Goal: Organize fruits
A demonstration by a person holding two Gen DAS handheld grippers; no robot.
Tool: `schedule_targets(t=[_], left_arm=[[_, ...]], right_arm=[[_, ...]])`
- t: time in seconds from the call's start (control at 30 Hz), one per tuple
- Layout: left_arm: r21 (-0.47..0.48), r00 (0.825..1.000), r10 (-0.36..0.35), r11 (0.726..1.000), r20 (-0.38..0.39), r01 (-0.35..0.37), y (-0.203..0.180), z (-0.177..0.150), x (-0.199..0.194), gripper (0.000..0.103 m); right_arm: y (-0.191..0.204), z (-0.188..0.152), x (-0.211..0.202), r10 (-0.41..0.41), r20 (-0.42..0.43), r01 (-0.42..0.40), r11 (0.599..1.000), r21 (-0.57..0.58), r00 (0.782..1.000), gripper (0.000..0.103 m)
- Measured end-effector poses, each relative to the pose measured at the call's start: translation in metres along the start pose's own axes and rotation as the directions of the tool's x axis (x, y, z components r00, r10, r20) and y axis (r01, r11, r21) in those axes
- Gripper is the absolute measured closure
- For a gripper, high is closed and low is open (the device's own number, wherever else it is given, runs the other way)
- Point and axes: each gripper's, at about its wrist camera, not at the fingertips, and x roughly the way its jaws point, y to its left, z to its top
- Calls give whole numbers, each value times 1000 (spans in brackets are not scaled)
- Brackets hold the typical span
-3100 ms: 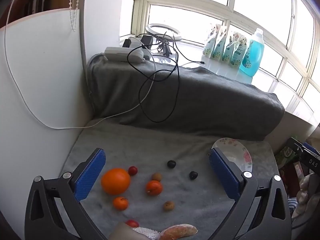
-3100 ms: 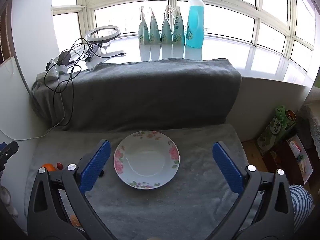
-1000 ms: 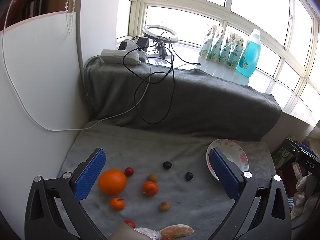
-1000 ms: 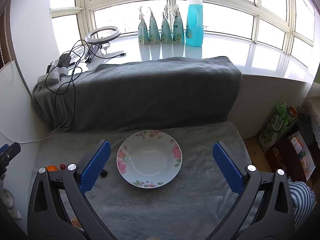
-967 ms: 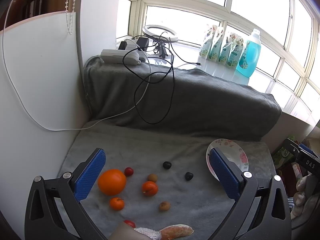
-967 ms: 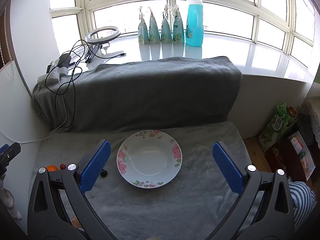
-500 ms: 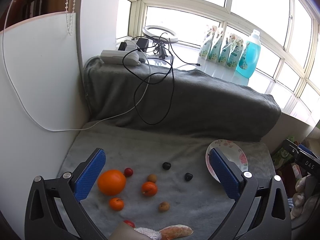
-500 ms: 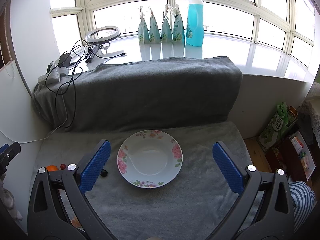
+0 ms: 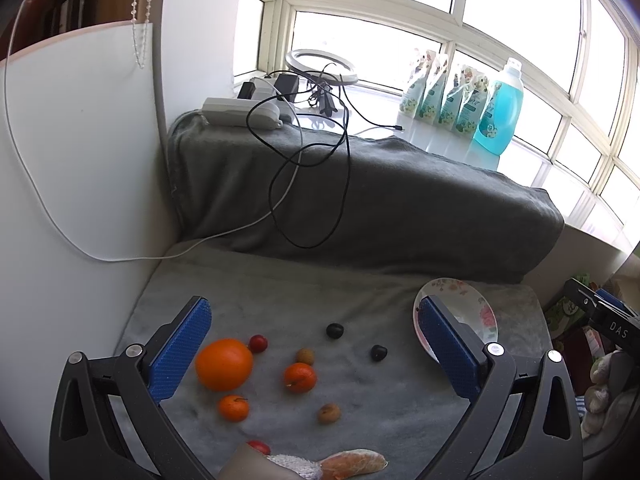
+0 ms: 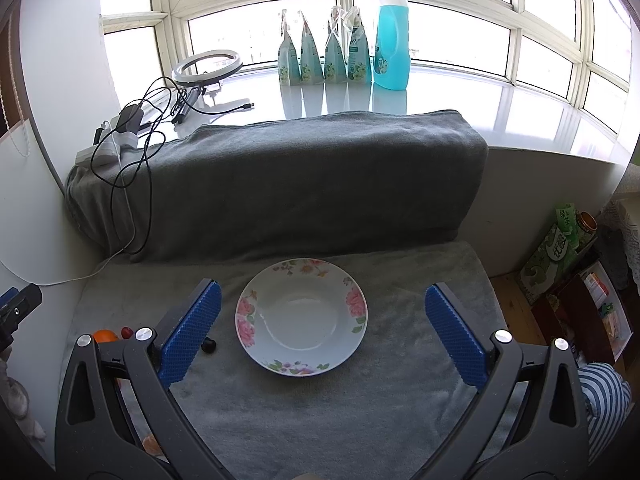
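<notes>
since the earlier frames little has shifted for us: our left gripper [image 9: 312, 344] and right gripper [image 10: 320, 326] both hang spread wide and empty, the big orange [image 9: 224, 364] and small fruits lie scattered left, and the round floral plate [image 10: 301, 317], without a long axis, sits flat at right.

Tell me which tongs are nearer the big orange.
Left. The left tongs hang open over the fruit, with the big orange beside their left pad. The right tongs are open around the flowered plate, further right on the blanket.
</notes>
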Motion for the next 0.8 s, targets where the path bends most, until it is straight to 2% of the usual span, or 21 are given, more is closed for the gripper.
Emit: schedule_targets(t=[0.17, 0.5, 0.63, 0.8], left_arm=[[-10, 1000, 18, 1000, -13, -18, 7, -3, 2, 1], [-97, 995, 58, 993, -79, -66, 47, -25, 4, 1], [-141, 991, 71, 986, -110, -87, 65, -36, 5, 1], [-174, 987, 87, 979, -138, -110, 85, -51, 3, 1]], right_arm=[[4, -3, 11, 23, -30, -23, 1000, -4, 999, 0], [26, -9, 34, 141, -119, -145, 989, -31, 983, 0], [42, -11, 49, 212, -166, -223, 974, -46, 963, 0], [68, -15, 75, 290, -241, -312, 948, -58, 926, 0]])
